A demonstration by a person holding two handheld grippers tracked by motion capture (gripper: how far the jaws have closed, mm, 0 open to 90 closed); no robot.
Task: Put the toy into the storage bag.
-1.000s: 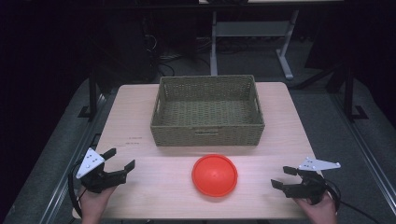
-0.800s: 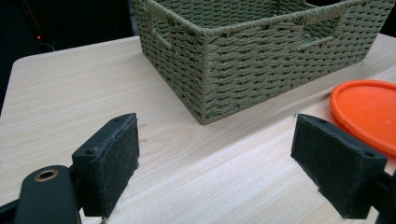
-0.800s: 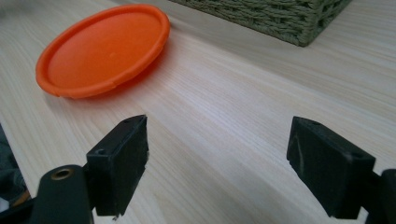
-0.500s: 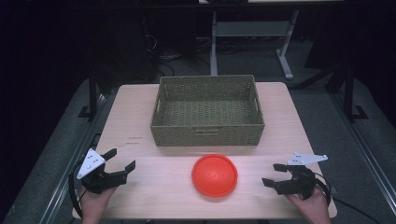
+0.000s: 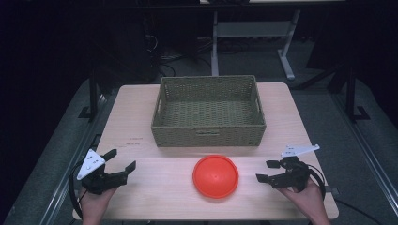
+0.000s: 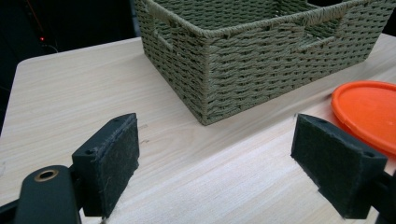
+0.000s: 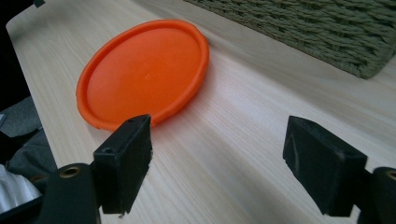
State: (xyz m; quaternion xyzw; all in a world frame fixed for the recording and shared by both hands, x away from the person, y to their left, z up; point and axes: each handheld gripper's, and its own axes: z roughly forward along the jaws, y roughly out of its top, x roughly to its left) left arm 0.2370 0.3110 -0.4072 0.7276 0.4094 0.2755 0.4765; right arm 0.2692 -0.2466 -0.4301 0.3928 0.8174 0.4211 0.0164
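Note:
An orange round plate (image 5: 215,176) lies flat on the wooden table (image 5: 141,122), just in front of a green woven basket (image 5: 209,111). My left gripper (image 5: 120,160) rests at the table's front left, open and empty, aimed toward the basket (image 6: 261,51) and the plate (image 6: 369,109). At the front right, my right gripper (image 5: 266,171) is open and empty, a short way right of the plate and pointing at it. In the right gripper view the plate (image 7: 144,72) lies just beyond the left jaw.
The basket looks empty and takes up the middle back of the table. Bare table top (image 5: 155,187) lies between the left gripper and the plate. A metal stand (image 5: 248,33) and cables are on the dark floor behind the table.
My right gripper has moved left toward the plate and swung to point at it. The left gripper has barely moved.

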